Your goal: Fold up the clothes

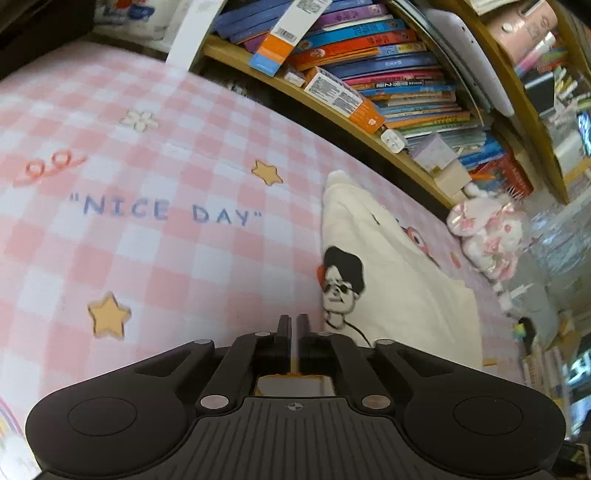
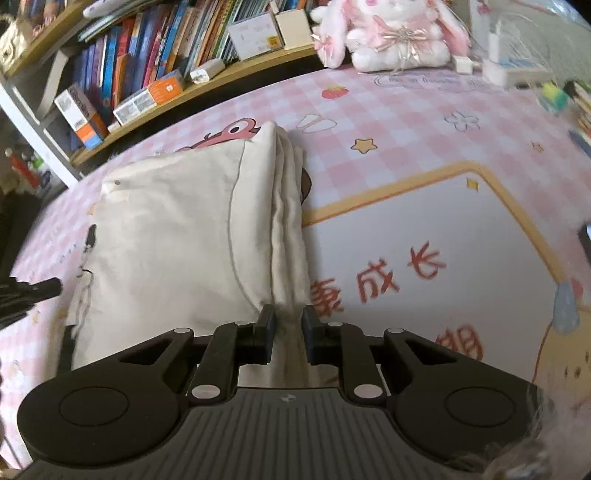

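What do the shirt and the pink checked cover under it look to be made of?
Shirt: soft cream knit, probably cotton; matte, with limp stacked folds and a stitched seam, and a flat black print on it. Cover: smooth printed sheet, possibly a plastic mat or tight-woven cloth; it lies flat with hardly a wrinkle, so the look leaves it open.

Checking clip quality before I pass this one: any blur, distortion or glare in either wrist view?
Left wrist view: motion blur smears the checked cloth and the cream garment; the shelf bows with fisheye curvature. Right wrist view: sharper at centre, garment folds crisp, edges smeared, plush rabbit soft. Lighting is even in both, with no harsh glare.
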Demonstrator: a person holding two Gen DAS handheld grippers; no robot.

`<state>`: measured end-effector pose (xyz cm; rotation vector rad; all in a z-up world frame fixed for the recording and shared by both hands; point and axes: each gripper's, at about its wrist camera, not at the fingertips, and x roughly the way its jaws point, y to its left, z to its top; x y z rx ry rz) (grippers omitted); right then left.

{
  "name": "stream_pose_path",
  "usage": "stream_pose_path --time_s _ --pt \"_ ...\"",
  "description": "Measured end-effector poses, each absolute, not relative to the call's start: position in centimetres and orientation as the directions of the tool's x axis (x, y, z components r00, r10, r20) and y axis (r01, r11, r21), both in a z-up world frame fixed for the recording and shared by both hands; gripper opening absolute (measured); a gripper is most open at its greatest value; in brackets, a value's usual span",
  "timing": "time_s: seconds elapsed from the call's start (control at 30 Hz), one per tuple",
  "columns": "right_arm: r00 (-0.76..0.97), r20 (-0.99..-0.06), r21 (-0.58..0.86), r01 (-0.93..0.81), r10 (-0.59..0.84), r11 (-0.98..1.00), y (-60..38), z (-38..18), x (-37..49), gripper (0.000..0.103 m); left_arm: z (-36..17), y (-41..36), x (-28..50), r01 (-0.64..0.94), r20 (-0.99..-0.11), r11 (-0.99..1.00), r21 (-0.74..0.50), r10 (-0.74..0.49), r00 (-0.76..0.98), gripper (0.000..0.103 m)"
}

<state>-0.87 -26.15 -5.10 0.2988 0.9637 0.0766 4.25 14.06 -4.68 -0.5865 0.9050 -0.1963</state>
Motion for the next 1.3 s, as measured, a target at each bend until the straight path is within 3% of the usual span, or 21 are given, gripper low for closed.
stream_pose_path --time_s 0.03,0.1,0.13,0.2,0.33,0.4,0.43,0.47,0.53,0.6,0.77,0.87,0.93,1.0,1.03,1.1,1.3 --pt "0.566 -0.799 0.290 0.068 0.203 0.954 -26.3 -5.0 -0.8 0.015 -4.7 13.8 3.9 -0.082 -0.683 0.824 -0.560 -0.403 0.609 0.027" --pt "0.567 -0.795 0.305 0.064 0.217 0.950 -26.6 -4.7 -1.1 0.020 -4.8 13.1 3.0 -0.082 -0.689 0.833 -0.548 -0.393 0.608 0.059" --pt "0.567 -0.792 0.312 0.061 0.224 0.948 -26.7 -4.5 -1.3 0.032 -4.8 12.7 2.5 -0.083 -0.690 0.835 -0.544 -0.389 0.610 0.060" --pt "0.567 -0.781 0.357 0.063 0.261 0.932 -27.2 -4.2 -1.9 0.044 -4.8 11.9 1.6 -0.080 -0.690 0.837 -0.541 -0.388 0.611 0.060" --pt "0.545 -0.769 0.423 0.042 0.334 0.905 -27.6 -4.1 -2.8 0.049 -4.6 10.0 0.6 -0.053 -0.710 0.882 -0.469 -0.340 0.617 0.054" --pt "0.529 -0.785 0.390 0.015 0.323 0.921 -27.2 -4.4 -3.0 0.049 -4.6 9.2 0.2 -0.054 -0.726 0.895 -0.444 -0.324 0.606 0.028" --pt "0.521 -0.792 0.373 0.001 0.318 0.928 -27.1 -4.5 -3.2 0.046 -4.7 9.1 -0.1 -0.056 -0.731 0.894 -0.444 -0.325 0.601 0.020" --pt "0.513 -0.799 0.357 -0.015 0.314 0.934 -26.9 -4.7 -3.3 0.042 -4.8 9.0 -0.4 -0.059 -0.735 0.894 -0.444 -0.325 0.595 0.006" --pt "0.502 -0.797 0.354 -0.065 0.337 0.933 -26.7 -4.9 -3.3 0.021 -5.0 8.8 -1.1 -0.067 -0.742 0.894 -0.444 -0.324 0.587 0.004" --pt "0.500 -0.791 0.355 -0.095 0.353 0.930 -26.6 -5.1 -3.1 0.018 -4.9 8.8 -1.9 -0.092 -0.739 0.889 -0.448 -0.310 0.598 0.004" --pt "0.509 -0.773 0.348 -0.160 0.379 0.924 -26.8 -5.4 -2.6 0.018 -4.6 8.7 -2.8 -0.100 -0.743 0.892 -0.440 -0.299 0.598 0.006" --pt "0.504 -0.777 0.355 -0.143 0.377 0.924 -27.2 -5.1 -3.1 0.025 -3.7 8.8 -3.3 -0.117 -0.738 0.898 -0.425 -0.270 0.618 0.009" --pt "0.502 -0.775 0.370 -0.131 0.384 0.920 -27.7 -4.8 -3.7 0.036 -2.8 8.5 -4.1 -0.108 -0.725 0.912 -0.397 -0.239 0.646 0.020" --pt "0.502 -0.769 0.392 -0.117 0.395 0.912 -28.3 -4.6 -4.6 0.040 -2.0 7.9 -5.2 -0.098 -0.710 0.930 -0.353 -0.199 0.675 0.040" --pt "0.505 -0.768 0.403 -0.099 0.395 0.910 -28.6 -4.6 -5.0 0.042 -1.6 7.6 -5.9 -0.095 -0.702 0.940 -0.329 -0.176 0.690 0.046" --pt "0.512 -0.767 0.418 -0.059 0.387 0.907 -29.3 -4.5 -5.7 0.044 -1.3 6.8 -7.2 -0.090 -0.681 0.955 -0.284 -0.135 0.720 0.068" --pt "0.520 -0.753 0.470 -0.005 0.404 0.883 -31.0 -4.3 -7.2 0.057 -1.0 3.1 -10.0 -0.032 -0.653 0.994 -0.107 -0.046 0.756 0.083"
